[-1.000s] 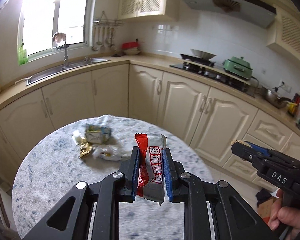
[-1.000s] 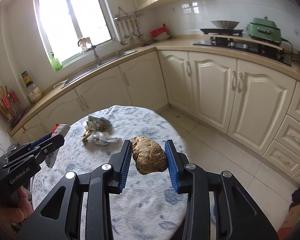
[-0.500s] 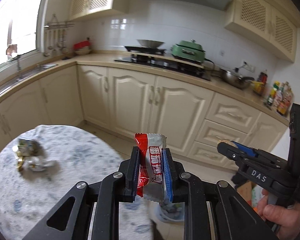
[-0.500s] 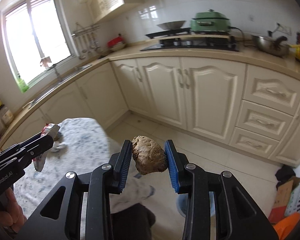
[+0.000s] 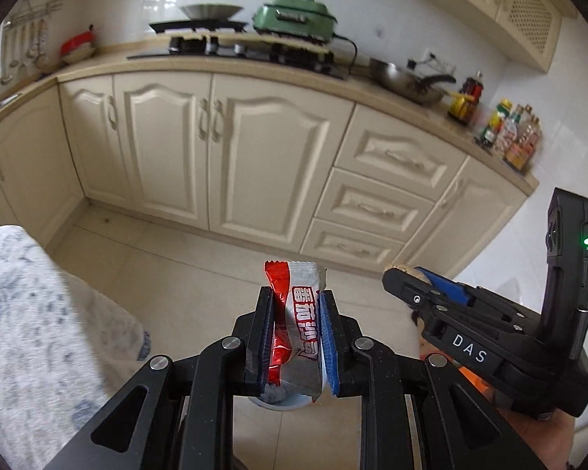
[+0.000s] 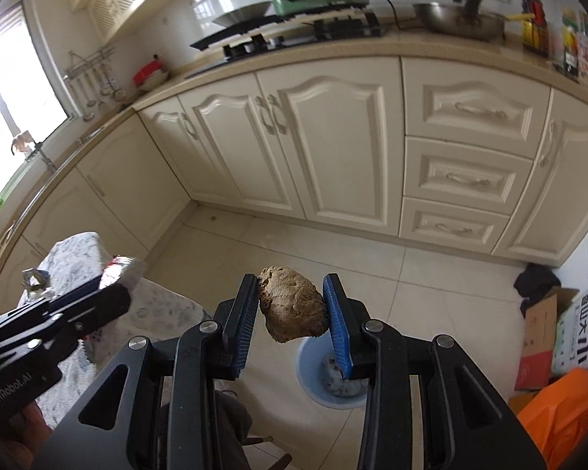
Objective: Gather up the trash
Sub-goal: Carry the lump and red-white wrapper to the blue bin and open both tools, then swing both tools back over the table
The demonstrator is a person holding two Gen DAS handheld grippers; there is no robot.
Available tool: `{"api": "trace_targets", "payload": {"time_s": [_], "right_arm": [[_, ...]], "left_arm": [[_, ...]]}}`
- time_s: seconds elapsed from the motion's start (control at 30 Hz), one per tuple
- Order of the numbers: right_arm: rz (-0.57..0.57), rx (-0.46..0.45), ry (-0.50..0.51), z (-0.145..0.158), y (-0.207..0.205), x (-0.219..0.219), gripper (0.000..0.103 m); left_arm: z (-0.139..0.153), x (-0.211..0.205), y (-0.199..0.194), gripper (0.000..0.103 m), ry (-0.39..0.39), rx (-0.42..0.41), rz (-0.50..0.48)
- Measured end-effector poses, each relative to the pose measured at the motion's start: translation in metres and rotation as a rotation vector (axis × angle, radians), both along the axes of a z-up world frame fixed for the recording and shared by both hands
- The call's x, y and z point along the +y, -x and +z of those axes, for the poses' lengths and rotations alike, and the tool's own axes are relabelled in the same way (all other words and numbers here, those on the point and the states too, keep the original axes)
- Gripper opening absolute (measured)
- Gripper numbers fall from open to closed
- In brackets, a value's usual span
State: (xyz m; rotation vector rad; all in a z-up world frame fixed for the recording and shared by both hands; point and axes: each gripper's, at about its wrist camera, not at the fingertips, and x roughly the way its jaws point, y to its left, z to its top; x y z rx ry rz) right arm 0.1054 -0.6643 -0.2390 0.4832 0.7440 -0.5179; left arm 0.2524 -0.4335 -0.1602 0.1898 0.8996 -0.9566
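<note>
My left gripper is shut on a red and silver snack wrapper, held over the floor. The wrapper also shows in the right wrist view. My right gripper is shut on a brown lumpy chunk of food. A pale blue trash bin stands on the floor below and just beyond the right gripper; its rim peeks out under the wrapper in the left wrist view. More crumpled wrappers lie on the round marble table at the left.
Cream kitchen cabinets run along the far wall, with a stove and green pot on the counter. Cardboard boxes and an orange bag sit on the floor at the right. The table edge is at my left.
Both grippers have swung right, away from the table and out over the tiled floor, with the wrapper and the brown chunk still held. The blue bin has come into view below them.
</note>
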Motion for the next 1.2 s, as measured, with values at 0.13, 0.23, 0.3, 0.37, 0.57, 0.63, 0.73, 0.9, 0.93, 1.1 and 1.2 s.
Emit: {"api": "trace_targets", "payload": {"time_s": [0.13,0.23,0.3,0.37,0.57,0.63,0.73,0.9,0.93,1.1,1.2], "right_arm": [[-0.027,0.017,-0.032,-0.017,0.004,-0.014,0.035],[-0.039,0.025,-0.05,-0.027,0.005,-0.024,0.035],[-0.044,0.03,-0.06,-0.033,0.004,-0.03,0.037],[-0.058,0.035,-0.076,-0.041,0.004,-0.036,0.037],[-0.119,0.044,-0.125,-0.058,0.011,-0.05,0.075],[-0.126,0.049,-0.127,-0.059,0.014,-0.048,0.081],[-0.138,0.061,-0.129,-0.06,0.016,-0.047,0.102],[-0.141,0.071,-0.128,-0.056,0.012,-0.035,0.103],[-0.137,0.072,-0.125,-0.054,0.01,-0.031,0.103],[-0.091,0.038,-0.107,-0.036,0.0,-0.006,0.103],[-0.048,0.01,-0.084,-0.018,-0.011,0.015,0.103]], "left_arm": [[-0.019,-0.035,-0.019,0.018,-0.042,0.044,-0.028],[-0.034,-0.067,-0.042,0.018,-0.059,0.082,-0.043],[-0.045,-0.083,-0.053,0.02,-0.071,0.103,-0.054],[-0.057,-0.097,-0.067,0.025,-0.091,0.139,-0.067],[-0.068,-0.11,-0.097,0.081,-0.114,0.108,-0.001],[-0.064,-0.106,-0.103,0.087,-0.114,0.095,0.024],[-0.053,-0.099,-0.11,0.094,-0.099,0.059,0.045],[-0.027,-0.08,-0.109,0.102,-0.061,-0.034,0.097],[-0.024,-0.072,-0.105,0.102,-0.056,-0.053,0.108],[-0.002,-0.036,-0.098,0.102,-0.029,-0.125,0.163],[0.01,-0.006,-0.09,0.102,-0.002,-0.155,0.202]]}}
